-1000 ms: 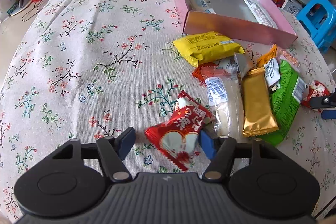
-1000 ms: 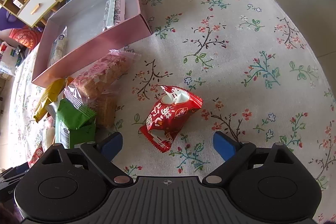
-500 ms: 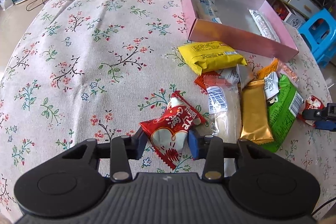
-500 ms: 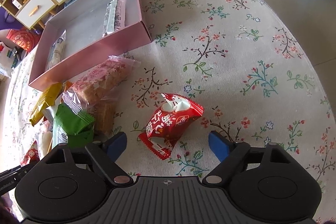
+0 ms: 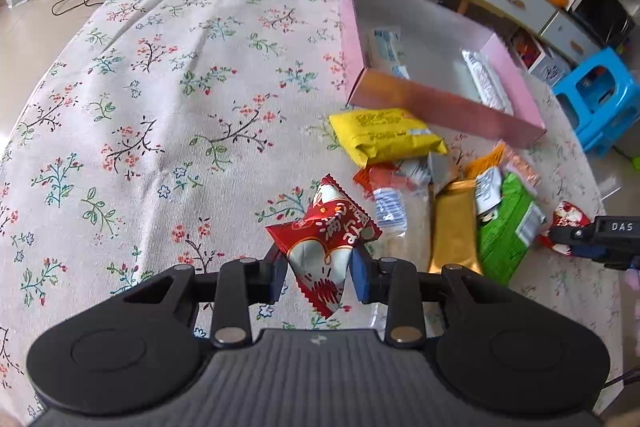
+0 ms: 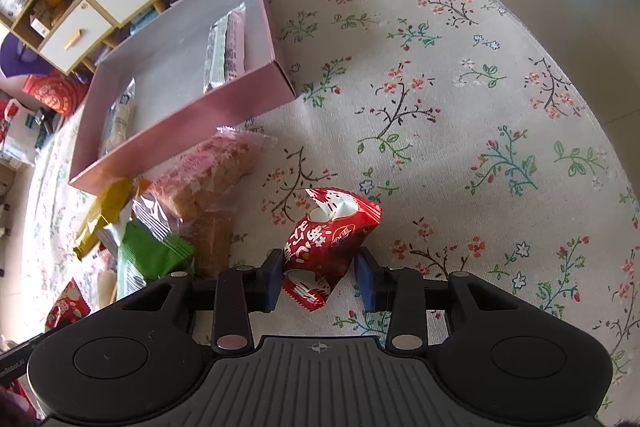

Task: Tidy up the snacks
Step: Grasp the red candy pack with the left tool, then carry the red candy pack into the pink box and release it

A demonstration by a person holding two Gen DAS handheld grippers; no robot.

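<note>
Open pink cardboard box (image 5: 448, 107) on floral-clothed surface (image 5: 160, 107), holding two pale wrapped snack bars (image 6: 226, 49). Left gripper (image 5: 318, 277) and right gripper (image 6: 318, 279), jaws just closed, each clamping a red-and-white snack packet (image 5: 326, 241) beside loose snacks.

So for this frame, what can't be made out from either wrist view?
- Left wrist view: the near end of the clear-wrapped pale bar is hidden behind the tongs' body.
- Left wrist view: the right tongs are cut off by the frame edge; their red packet is mostly covered.
- Right wrist view: the small red-and-white packet at lower left is partly hidden by the tongs' body.
</note>
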